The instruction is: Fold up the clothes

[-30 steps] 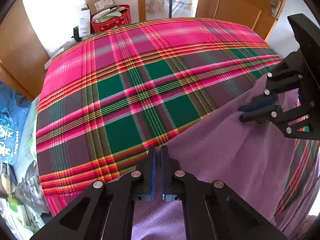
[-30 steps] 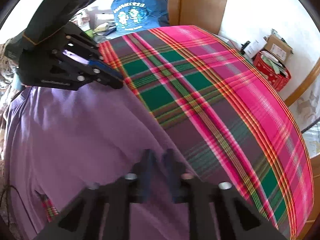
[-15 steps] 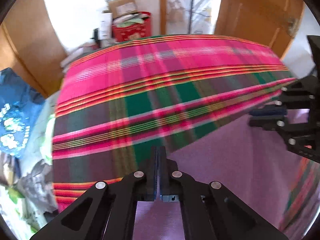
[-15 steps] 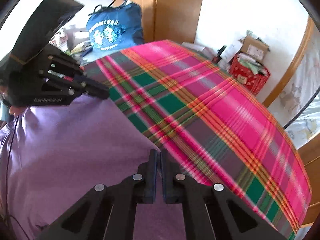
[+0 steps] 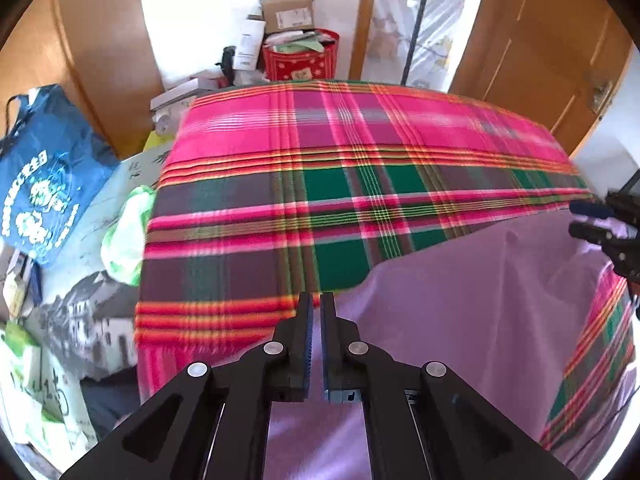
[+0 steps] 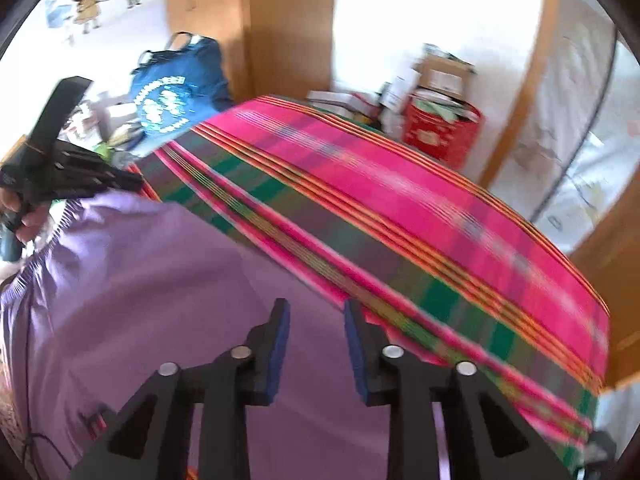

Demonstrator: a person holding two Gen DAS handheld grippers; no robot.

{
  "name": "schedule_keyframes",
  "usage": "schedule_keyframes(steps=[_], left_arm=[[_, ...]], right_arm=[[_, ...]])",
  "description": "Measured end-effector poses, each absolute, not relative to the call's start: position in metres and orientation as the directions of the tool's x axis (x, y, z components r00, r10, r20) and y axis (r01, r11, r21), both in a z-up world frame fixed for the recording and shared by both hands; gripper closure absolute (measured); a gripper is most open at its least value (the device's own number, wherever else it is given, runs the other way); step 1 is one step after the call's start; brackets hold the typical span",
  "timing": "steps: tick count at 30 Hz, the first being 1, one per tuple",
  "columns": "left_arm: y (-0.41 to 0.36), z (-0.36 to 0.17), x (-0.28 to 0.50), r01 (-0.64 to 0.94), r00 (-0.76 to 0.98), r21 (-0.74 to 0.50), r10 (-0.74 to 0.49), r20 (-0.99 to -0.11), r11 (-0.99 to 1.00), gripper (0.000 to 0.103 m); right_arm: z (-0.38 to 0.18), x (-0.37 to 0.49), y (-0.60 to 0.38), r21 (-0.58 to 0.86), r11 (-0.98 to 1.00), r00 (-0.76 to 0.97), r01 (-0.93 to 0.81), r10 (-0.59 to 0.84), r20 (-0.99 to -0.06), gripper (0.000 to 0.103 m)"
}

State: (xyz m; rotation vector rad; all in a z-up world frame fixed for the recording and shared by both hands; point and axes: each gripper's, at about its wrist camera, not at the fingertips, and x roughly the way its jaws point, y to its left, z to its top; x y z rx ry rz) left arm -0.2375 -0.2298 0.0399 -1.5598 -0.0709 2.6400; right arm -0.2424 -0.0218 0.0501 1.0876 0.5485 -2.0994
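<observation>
A purple garment (image 5: 480, 300) lies spread on a pink, green and red plaid blanket (image 5: 320, 152) that covers the bed. My left gripper (image 5: 314, 304) sits at the garment's near edge with its jaws almost together, pinching the cloth. From the right wrist view the left gripper (image 6: 134, 183) holds a raised corner of the purple garment (image 6: 140, 300). My right gripper (image 6: 316, 312) hangs open over the garment's edge beside the plaid blanket (image 6: 400, 208), nothing between its blue pads. In the left wrist view the right gripper (image 5: 580, 222) shows at the far right.
A blue tote bag (image 5: 36, 192) and a green plastic bag (image 5: 124, 232) lie left of the bed. A red tin (image 5: 300, 60) with boxes stands beyond the far edge. Wooden doors and a cupboard ring the room. A hand (image 6: 24, 216) grips the left tool.
My right gripper has opened from shut and let go of the purple garment. Both grippers have moved farther apart, and the left still holds its edge.
</observation>
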Motion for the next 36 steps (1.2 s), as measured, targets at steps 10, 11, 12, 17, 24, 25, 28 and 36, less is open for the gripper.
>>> schedule_keyframes(steps=[10, 11, 12, 17, 24, 25, 28, 36], left_arm=[[-0.192, 0.056, -0.182, -0.133, -0.465, -0.142, 0.188, -0.865, -0.981, 0.086], [-0.184, 0.055, -0.178, -0.152, -0.457, -0.161, 0.214, -0.864, -0.975, 0.086], [-0.175, 0.054, -0.174, -0.177, -0.442, -0.180, 0.242, -0.864, -0.968, 0.085], [-0.133, 0.042, -0.156, -0.269, -0.381, -0.186, 0.282, -0.881, -0.945, 0.077], [-0.105, 0.033, -0.144, -0.329, -0.332, -0.187, 0.299, -0.894, -0.925, 0.077], [-0.104, 0.033, -0.143, -0.333, -0.325, -0.196, 0.308, -0.894, -0.922, 0.077], [-0.102, 0.033, -0.140, -0.333, -0.321, -0.206, 0.316, -0.893, -0.920, 0.076], [-0.093, 0.031, -0.134, -0.355, -0.313, -0.193, 0.311, -0.897, -0.915, 0.076]], right_arm=[[0.029, -0.203, 0.096, -0.027, -0.856, -0.458, 0.516, -0.249, -0.854, 0.072], [0.026, -0.202, 0.105, -0.007, -0.875, -0.455, 0.483, -0.244, -0.857, 0.072], [0.024, -0.202, 0.114, 0.011, -0.896, -0.456, 0.443, -0.236, -0.858, 0.072], [0.014, -0.202, 0.150, 0.066, -0.963, -0.491, 0.263, -0.192, -0.850, 0.070], [0.013, -0.219, 0.163, 0.148, -0.978, -0.512, 0.148, -0.204, -0.834, 0.059], [0.013, -0.222, 0.159, 0.144, -0.979, -0.515, 0.147, -0.200, -0.833, 0.059], [0.014, -0.235, 0.154, 0.171, -0.978, -0.523, 0.117, -0.207, -0.827, 0.059], [0.020, -0.250, 0.133, 0.074, -0.989, -0.562, 0.131, -0.136, -0.816, 0.102]])
